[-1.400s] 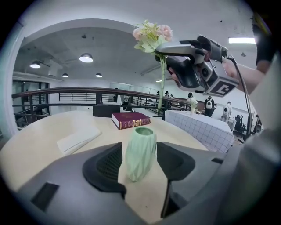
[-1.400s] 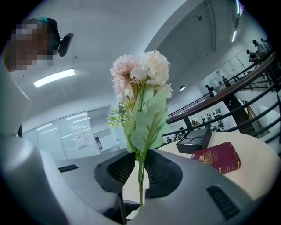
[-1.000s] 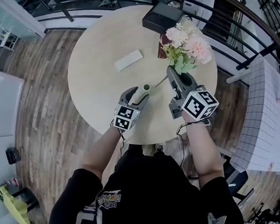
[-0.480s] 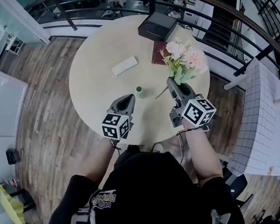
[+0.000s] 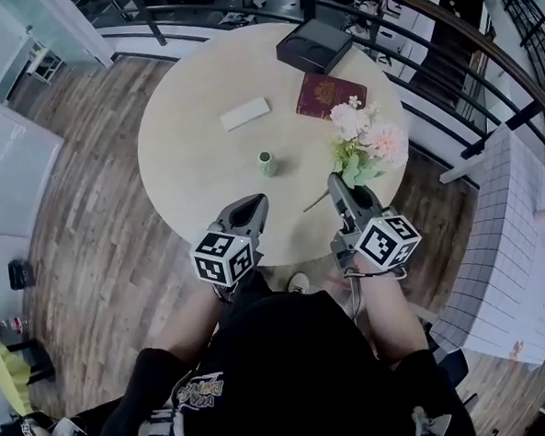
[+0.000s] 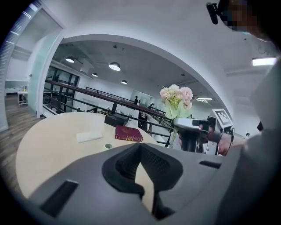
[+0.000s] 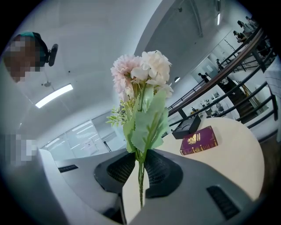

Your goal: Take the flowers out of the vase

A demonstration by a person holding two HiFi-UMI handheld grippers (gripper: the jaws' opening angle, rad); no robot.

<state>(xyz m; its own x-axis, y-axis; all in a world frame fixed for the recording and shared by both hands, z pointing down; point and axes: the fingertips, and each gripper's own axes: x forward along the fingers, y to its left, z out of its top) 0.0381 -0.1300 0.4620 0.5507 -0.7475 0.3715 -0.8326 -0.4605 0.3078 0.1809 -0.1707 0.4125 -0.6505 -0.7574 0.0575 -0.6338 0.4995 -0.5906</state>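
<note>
A small green vase (image 5: 265,163) stands empty and upright in the middle of the round table (image 5: 184,126); it shows small in the left gripper view (image 6: 108,146). My right gripper (image 5: 337,183) is shut on the stems of the pink and white flowers (image 5: 365,142), which it holds above the table's near right edge, well apart from the vase. In the right gripper view the stems run between the pads (image 7: 153,169) and the blooms (image 7: 142,74) rise above them. My left gripper (image 5: 253,206) hovers near the table's front edge, shut and with nothing in it (image 6: 141,147).
A dark red book (image 5: 323,93), a black box (image 5: 315,44) and a white flat block (image 5: 245,114) lie on the far half of the table. A black railing (image 5: 446,36) curves behind the table. A white tiled surface (image 5: 522,234) stands to the right.
My left gripper left the vase, shut, and pulled back and up toward the table's front edge. My right gripper carried the flowers further from the vase, toward the near right edge.
</note>
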